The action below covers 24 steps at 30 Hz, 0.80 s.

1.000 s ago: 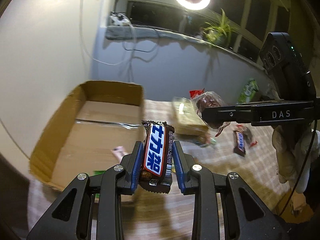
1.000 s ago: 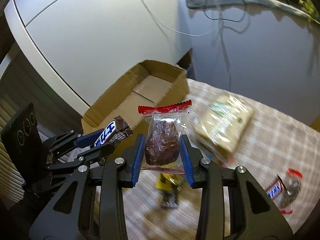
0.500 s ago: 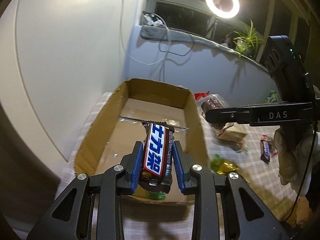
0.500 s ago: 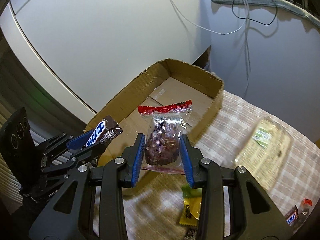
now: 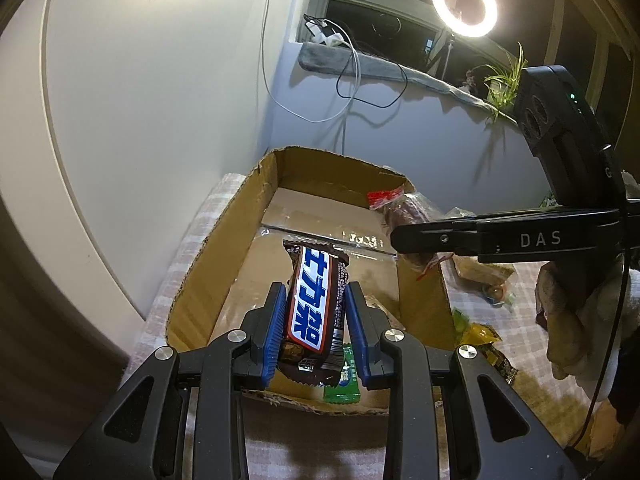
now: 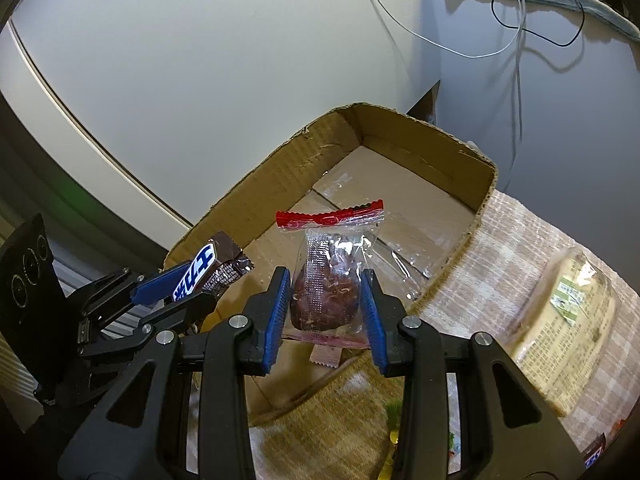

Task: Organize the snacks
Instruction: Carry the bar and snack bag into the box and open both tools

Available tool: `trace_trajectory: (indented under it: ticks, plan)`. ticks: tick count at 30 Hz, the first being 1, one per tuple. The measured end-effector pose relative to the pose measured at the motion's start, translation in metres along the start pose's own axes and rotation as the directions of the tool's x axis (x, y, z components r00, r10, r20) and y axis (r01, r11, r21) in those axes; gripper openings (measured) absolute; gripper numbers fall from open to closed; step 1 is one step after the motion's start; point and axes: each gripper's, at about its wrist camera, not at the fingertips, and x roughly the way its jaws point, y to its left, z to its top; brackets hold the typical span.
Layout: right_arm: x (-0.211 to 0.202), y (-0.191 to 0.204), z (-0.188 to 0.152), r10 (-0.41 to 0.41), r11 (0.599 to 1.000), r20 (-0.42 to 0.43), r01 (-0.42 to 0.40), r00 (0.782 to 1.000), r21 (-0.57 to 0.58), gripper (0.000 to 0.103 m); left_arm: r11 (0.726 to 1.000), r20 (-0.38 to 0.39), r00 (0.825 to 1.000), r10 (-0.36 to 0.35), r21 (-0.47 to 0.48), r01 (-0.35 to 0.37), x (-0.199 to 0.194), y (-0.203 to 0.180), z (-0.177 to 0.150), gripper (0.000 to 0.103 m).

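My left gripper (image 5: 315, 300) is shut on a brown chocolate bar (image 5: 312, 312) with a blue-and-white label, held upright over the near end of an open cardboard box (image 5: 224, 240). My right gripper (image 6: 326, 284) is shut on a clear packet (image 6: 324, 296) with a red top strip and a dark red-brown snack inside. That packet hangs over the box's (image 6: 280, 168) near right wall. In the left wrist view the right gripper (image 5: 404, 236) comes in from the right at the box's right wall. In the right wrist view the left gripper (image 6: 192, 280) sits low on the left with the bar (image 6: 204, 266).
A green packet (image 5: 342, 384) and a small pink-white sachet (image 6: 324, 354) lie in the box's near end. Right of the box, on the checked cloth (image 5: 516, 312), lie a yellow packet (image 5: 480, 334) and a large clear biscuit pack (image 6: 568, 320). A wall stands close behind the box.
Both grippers have carried their snacks leftward from the cloth to the box, which now lies directly under them. Neither grip has changed.
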Motion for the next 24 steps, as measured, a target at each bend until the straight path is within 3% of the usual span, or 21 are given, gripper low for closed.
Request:
trace_trajectory:
  ticks: [2, 4, 5, 6, 24]
  plan:
    - [0.0, 0.002, 0.001, 0.004, 1.0, 0.006, -0.004, 1.0, -0.004, 0.039, 1.0, 0.001, 1.0, 0.007, -0.001, -0.007, 0.0, 0.001, 0.0, 0.029]
    - [-0.001, 0.003, 0.001, -0.005, 1.0, 0.014, 0.005, 1.0, -0.01, 0.061, 1.0, 0.004, 1.0, 0.013, -0.006, -0.013, 0.0, 0.002, 0.001, 0.031]
    - [-0.002, 0.004, 0.002, -0.013, 1.0, 0.027, 0.013, 1.0, -0.009, 0.077, 1.0, 0.005, 1.0, 0.015, -0.008, -0.015, 0.0, 0.002, 0.001, 0.034]
    - [-0.005, 0.004, 0.002, -0.015, 1.0, 0.041, 0.015, 0.999, -0.006, 0.082, 1.0, 0.009, 1.0, 0.018, -0.009, -0.018, -0.002, 0.002, 0.002, 0.036]
    - [-0.036, -0.009, -0.006, -0.044, 0.999, 0.089, 0.043, 0.995, 0.019, 0.084, 1.0, 0.028, 1.0, 0.003, -0.001, -0.003, -0.013, -0.008, 0.003, 0.039]
